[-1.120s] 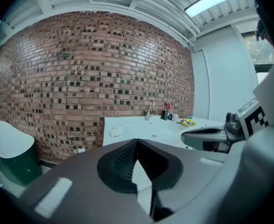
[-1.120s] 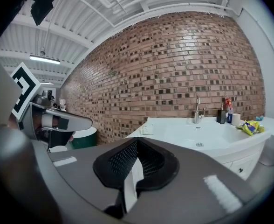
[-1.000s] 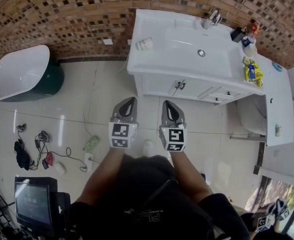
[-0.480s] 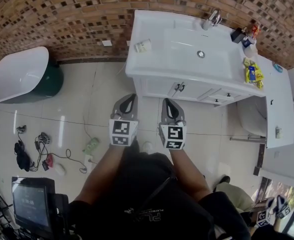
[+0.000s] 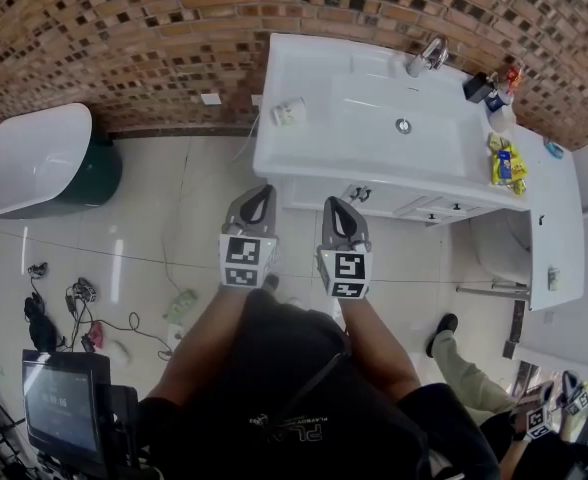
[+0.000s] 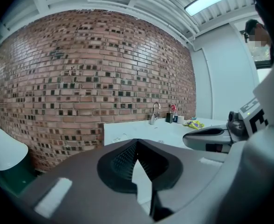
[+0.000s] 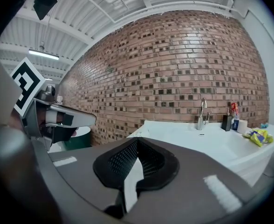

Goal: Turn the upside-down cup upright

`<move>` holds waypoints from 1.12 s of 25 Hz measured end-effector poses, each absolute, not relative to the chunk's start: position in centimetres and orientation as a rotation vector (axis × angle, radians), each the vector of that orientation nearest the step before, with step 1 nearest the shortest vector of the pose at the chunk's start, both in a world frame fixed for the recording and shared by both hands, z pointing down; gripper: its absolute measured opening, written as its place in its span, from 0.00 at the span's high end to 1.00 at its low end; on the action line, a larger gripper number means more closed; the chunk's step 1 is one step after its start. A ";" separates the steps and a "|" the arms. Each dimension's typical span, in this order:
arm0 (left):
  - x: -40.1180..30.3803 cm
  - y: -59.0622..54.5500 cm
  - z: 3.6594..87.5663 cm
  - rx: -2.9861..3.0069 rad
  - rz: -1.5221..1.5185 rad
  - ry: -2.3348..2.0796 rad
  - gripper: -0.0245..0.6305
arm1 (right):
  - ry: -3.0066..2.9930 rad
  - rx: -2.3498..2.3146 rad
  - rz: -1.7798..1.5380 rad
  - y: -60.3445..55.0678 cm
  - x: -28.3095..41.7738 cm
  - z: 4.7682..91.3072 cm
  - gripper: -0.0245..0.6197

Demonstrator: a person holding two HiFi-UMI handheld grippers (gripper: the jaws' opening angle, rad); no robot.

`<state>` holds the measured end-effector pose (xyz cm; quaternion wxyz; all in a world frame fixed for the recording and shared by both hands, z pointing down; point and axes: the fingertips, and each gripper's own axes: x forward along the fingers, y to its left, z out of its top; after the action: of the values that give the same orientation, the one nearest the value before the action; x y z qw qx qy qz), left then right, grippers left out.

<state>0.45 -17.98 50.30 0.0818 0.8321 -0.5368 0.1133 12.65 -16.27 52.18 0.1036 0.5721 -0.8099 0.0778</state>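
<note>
Jaws are pressed together and empty on the left gripper (image 5: 260,196) and the right gripper (image 5: 334,206), with the cup (image 5: 289,112) seen well apart at twelve o'clock, near the nine o'clock edge of the vanity top (image 5: 314,156), where it could be knocked floorward if approached unopened.

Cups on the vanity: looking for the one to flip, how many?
1 for certain: a cup at the vanity top's left end. A white container among the right-end clutter may be another.

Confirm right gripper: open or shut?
Shut. In its own view, the right gripper shows its jaws meeting at the tips, with nothing between them.
</note>
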 end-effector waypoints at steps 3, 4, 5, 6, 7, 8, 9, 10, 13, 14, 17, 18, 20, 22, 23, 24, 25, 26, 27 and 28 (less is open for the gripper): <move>-0.2 -20.4 50.1 2.490 0.333 -1.603 0.97 | -2.386 1.689 0.223 -18.6 12.1 52.0 0.94; -0.4 -21.1 50.2 2.489 0.332 -1.603 0.97 | -2.385 1.687 0.220 -19.3 11.9 52.0 0.94; -0.6 -21.9 50.3 2.487 0.331 -1.601 0.97 | -2.384 1.683 0.218 -20.1 11.7 52.1 0.94; -0.7 -22.6 50.3 2.486 0.328 -1.598 0.97 | -2.383 1.679 0.216 -20.8 11.4 52.1 0.94; -0.9 -23.2 50.3 2.486 0.323 -1.596 0.97 | -2.381 1.675 0.216 -21.5 11.2 52.1 0.94; -1.0 -23.9 50.2 2.487 0.314 -1.595 0.97 | -2.378 1.670 0.215 -22.2 11.1 52.2 0.94; -1.2 -24.5 50.0 2.488 0.298 -1.596 0.97 | -2.375 1.663 0.213 -22.9 10.9 52.3 0.94; -1.4 -25.1 49.8 2.489 0.280 -1.601 0.97 | -2.372 1.654 0.210 -23.5 10.7 52.4 0.94; -2.1 -27.6 49.5 2.485 0.249 -1.612 0.97 | -2.367 1.625 0.202 -25.6 9.9 52.6 0.94; -2.2 -28.4 49.6 2.480 0.245 -1.610 0.97 | -2.364 1.619 0.203 -26.2 9.7 52.7 0.94; -2.6 -30.5 50.0 2.468 0.240 -1.601 0.97 | -2.356 1.596 0.201 -28.4 9.2 52.9 0.94; -2.7 -31.2 50.2 2.466 0.244 -1.598 0.97 | -2.353 1.589 0.200 -29.1 9.0 53.0 0.94; -2.9 -32.4 50.7 2.461 0.257 -1.589 0.97 | -2.345 1.580 0.202 -30.4 8.7 53.4 0.94; -3.1 -33.7 51.2 2.456 0.266 -1.580 0.97 | -2.341 1.575 0.218 -31.6 8.5 53.8 0.94; -3.2 -34.3 51.4 2.456 0.271 -1.575 0.97 | -2.338 1.573 0.229 -32.2 8.5 54.1 0.94; -3.2 -34.9 51.6 2.457 0.277 -1.569 0.97 | -2.336 1.568 0.240 -32.8 8.4 54.3 0.94; -3.2 -35.4 51.8 2.458 0.282 -1.563 0.97 | -2.333 1.560 0.253 -33.4 8.4 54.7 0.94; -3.2 -36.0 52.0 2.459 0.288 -1.558 0.97 | -2.330 1.548 0.269 -34.0 8.3 55.1 0.94; -3.2 -36.6 52.2 2.460 0.294 -1.552 0.97 | -2.325 1.532 0.292 -34.6 8.2 55.6 0.94; -3.2 -37.1 52.4 2.462 0.301 -1.546 0.97 | -2.317 1.513 0.318 -35.2 8.1 56.2 0.94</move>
<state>-3.24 -37.13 52.37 0.1094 0.8373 -0.5259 0.1022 8.13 -35.23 56.16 0.1772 0.5346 -0.8186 0.1125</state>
